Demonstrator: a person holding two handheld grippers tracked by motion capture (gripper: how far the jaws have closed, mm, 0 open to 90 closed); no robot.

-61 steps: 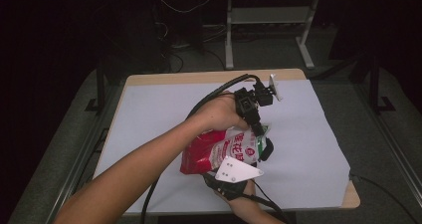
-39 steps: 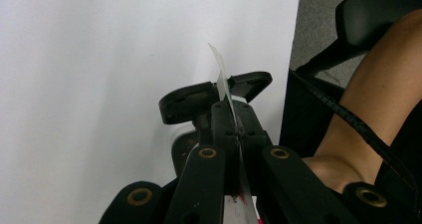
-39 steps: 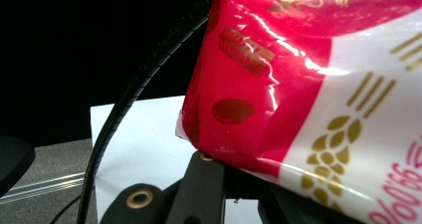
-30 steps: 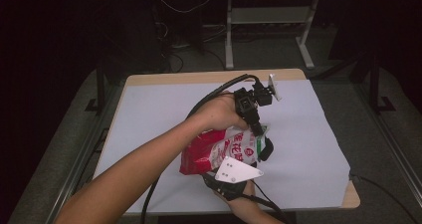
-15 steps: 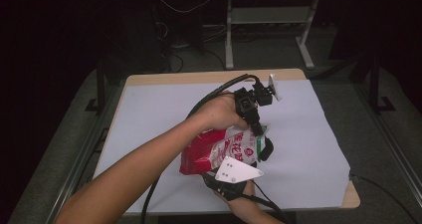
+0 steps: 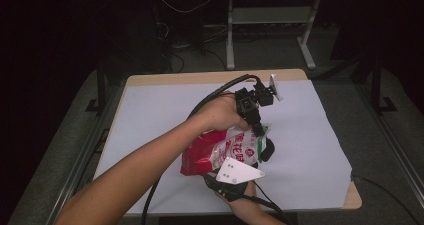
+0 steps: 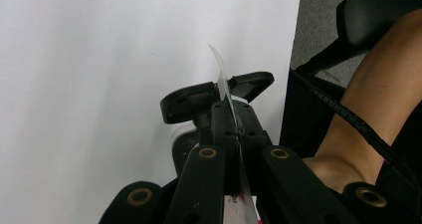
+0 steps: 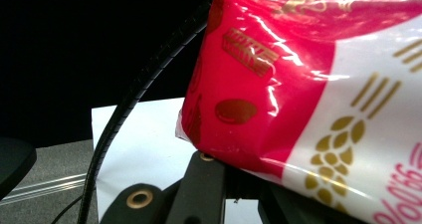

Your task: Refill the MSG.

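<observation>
the red and white snack bag (image 6: 226,152) sits near the middle of the tabletop (image 6: 160,105), a little toward the near edge, lifted or propped between the two tools rather than lying flat. its glossy red end with gold print (image 8: 278,74) presses close to the right tool's camera, with the white sheet covering the tabletop visible behind it.

the left tool (image 6: 256,130) comes down from the far side onto the bag's top right edge. in the left gripper view its jaws stand together, clamped on a thin strip of the bag's sealed edge (image 7: 225,92) that sticks up between them, red film showing just below. the right tool (image 6: 235,182) holds the bag's near lower side; its jaws look closed on the bag's bottom edge, though the bag itself hides the tips, so the grip there is a judgement more than a plain sight.

the step in hand looks like tearing or pulling the bag open, with one tool pinching the seal and the other bracing the body. the next move calls for the two tools to draw apart steadily, the left one pulling the strip away while the right one keeps the body from following; too light a pinch on the slick film could let the strip slide out.
</observation>
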